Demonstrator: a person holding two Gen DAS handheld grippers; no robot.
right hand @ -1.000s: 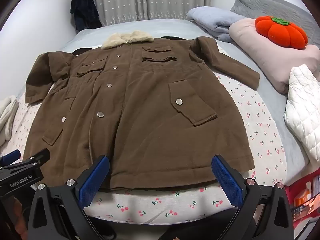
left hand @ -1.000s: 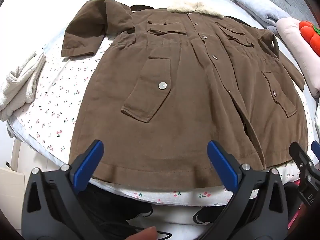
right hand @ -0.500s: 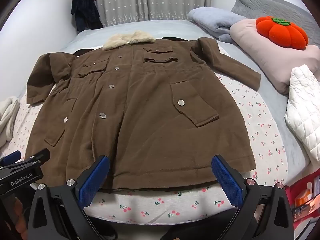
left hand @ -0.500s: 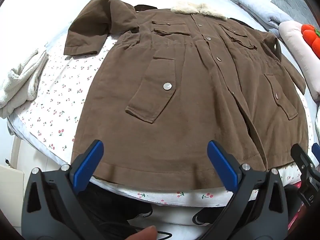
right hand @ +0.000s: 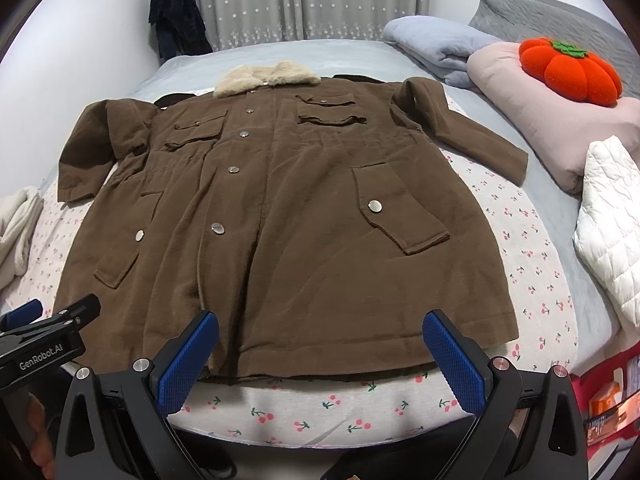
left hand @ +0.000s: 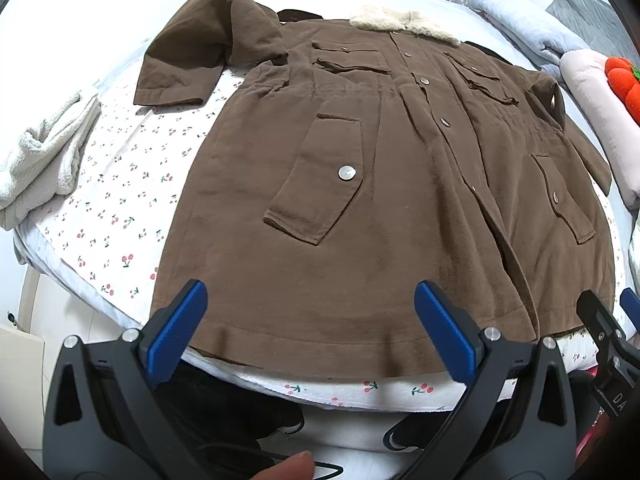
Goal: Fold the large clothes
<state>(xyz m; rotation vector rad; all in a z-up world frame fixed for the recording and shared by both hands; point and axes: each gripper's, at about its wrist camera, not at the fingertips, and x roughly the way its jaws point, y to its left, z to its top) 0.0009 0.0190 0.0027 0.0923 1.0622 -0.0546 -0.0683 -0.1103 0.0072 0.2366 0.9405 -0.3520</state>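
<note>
A long brown coat point(left hand: 380, 200) point(right hand: 288, 220) with a cream fleece collar point(right hand: 266, 76) lies flat and buttoned on the bed, hem towards me, both sleeves spread out. My left gripper point(left hand: 310, 324) hovers open just above the hem's left half, nothing between its blue pads. Over the right half of the hem my right gripper point(right hand: 320, 356) also stands open and holds nothing. Each gripper shows at the edge of the other's view.
The cherry-print sheet point(right hand: 532, 264) covers the bed's near end. A cream towel point(left hand: 44, 152) lies left; a white quilted garment point(right hand: 608, 236), pink bedding point(right hand: 560, 128), a blue blanket point(right hand: 436, 48) and an orange pumpkin cushion point(right hand: 568, 70) lie right. Dark shoes point(left hand: 248, 412) sit on the floor below.
Both grippers have edged a little forward and to the right along the hem, so the coat looks slightly closer. The coat itself has not moved, and both grippers stay open.
</note>
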